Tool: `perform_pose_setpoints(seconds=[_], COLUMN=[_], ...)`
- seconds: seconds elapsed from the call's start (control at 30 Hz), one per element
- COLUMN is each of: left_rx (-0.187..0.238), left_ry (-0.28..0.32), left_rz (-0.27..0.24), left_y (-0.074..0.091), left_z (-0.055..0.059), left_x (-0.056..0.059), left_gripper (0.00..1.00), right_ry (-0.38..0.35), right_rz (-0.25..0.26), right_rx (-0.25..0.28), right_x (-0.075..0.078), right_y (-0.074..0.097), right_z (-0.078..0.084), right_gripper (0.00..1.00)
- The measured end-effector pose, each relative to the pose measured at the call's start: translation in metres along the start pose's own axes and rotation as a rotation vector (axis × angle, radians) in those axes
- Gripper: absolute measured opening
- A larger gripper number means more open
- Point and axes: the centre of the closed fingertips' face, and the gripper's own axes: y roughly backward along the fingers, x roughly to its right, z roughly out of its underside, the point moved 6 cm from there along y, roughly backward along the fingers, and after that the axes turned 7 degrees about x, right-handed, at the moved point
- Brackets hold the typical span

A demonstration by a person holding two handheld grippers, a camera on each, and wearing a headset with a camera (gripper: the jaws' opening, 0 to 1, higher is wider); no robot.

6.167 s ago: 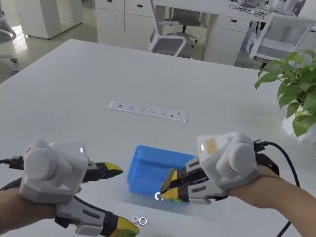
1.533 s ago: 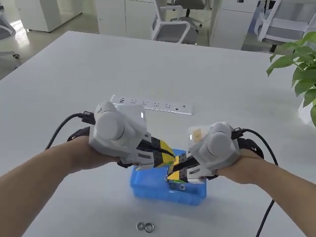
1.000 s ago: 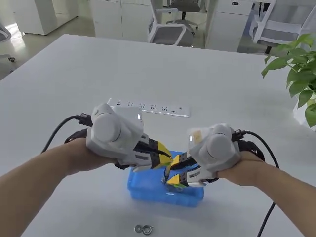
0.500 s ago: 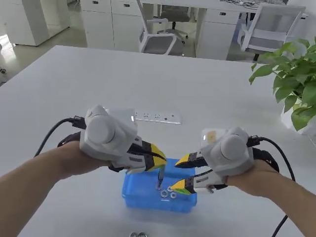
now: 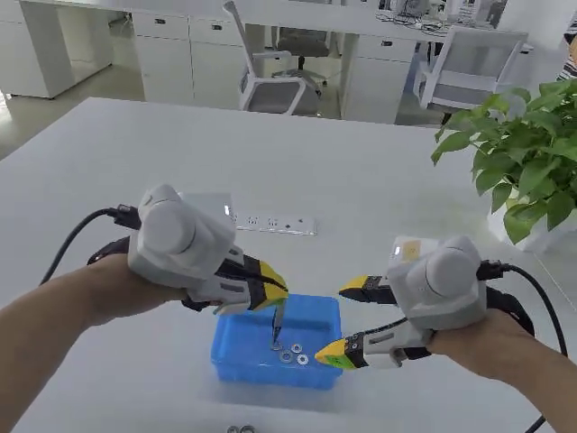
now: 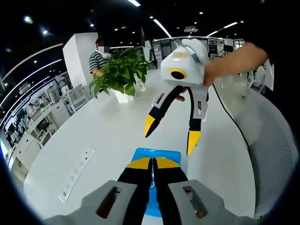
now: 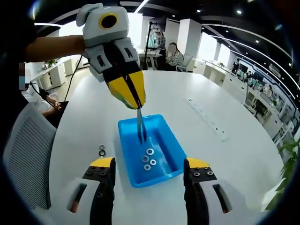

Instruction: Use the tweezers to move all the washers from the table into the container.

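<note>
1. A blue rectangular plastic container (image 5: 270, 376) (image 7: 125, 154) (image 6: 161, 154) sits on the white table (image 5: 379, 189) in front of a white power strip (image 5: 270, 221).
2. In the right gripper view, four small silver ring washers (image 7: 149, 159) (image 5: 293, 354) lie bunched on the container's floor.
3. Two more loose washers (image 7: 101, 150) (image 5: 239, 430) lie side by side on the table, just beside the container's near long wall.
4. The left gripper (image 5: 270, 287) (image 7: 131, 96) (image 6: 151, 163) is clenched on the thin metal tweezers (image 5: 278, 323) (image 7: 140, 124), its yellow tips pressed together over the container.
5. The right gripper (image 5: 343, 322) (image 6: 171, 136) (image 7: 150, 164) is released, its jaws spread wide and grasping nothing, at the container's right end.
6. One second ago the two grippers were crowded together over the container, with the right jaws close around the tweezers. Now the right gripper has drawn off to the right and the left alone carries the tool.
7. Six seconds ago the left gripper was spread apart, well off to the left of the container. The pair of washers on the table has kept its place by the container.
8. The tweezers' long axis is nearly upright, slightly tilted, with the handle end in the left jaws and the tips pointing down into the container.
9. The tips end just beside the washers. Whether they touch the floor or a washer cannot be told.
</note>
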Motion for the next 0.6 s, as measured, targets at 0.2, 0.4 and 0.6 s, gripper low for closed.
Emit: perform_pose_setpoints(seconds=[0.2,0.4,0.6], left_rx=[-0.004,-0.013,-0.020], left_ry=[-0.004,0.005,0.012], left_rz=[-0.008,-0.012,-0.010], left_y=[0.008,0.016,0.020], left_z=[-0.007,-0.012,-0.014], left_x=[0.006,0.014,0.019], left_gripper=[0.05,0.05,0.05], right_ry=[-0.016,-0.026,-0.045], right_rz=[0.029,0.056,0.079], right_rx=[0.012,0.024,0.034], right_x=[-0.009,-0.014,-0.019], right_y=[0.010,0.018,0.025], right_z=[0.001,0.002,0.005], right_gripper=[0.67,0.72,0.77])
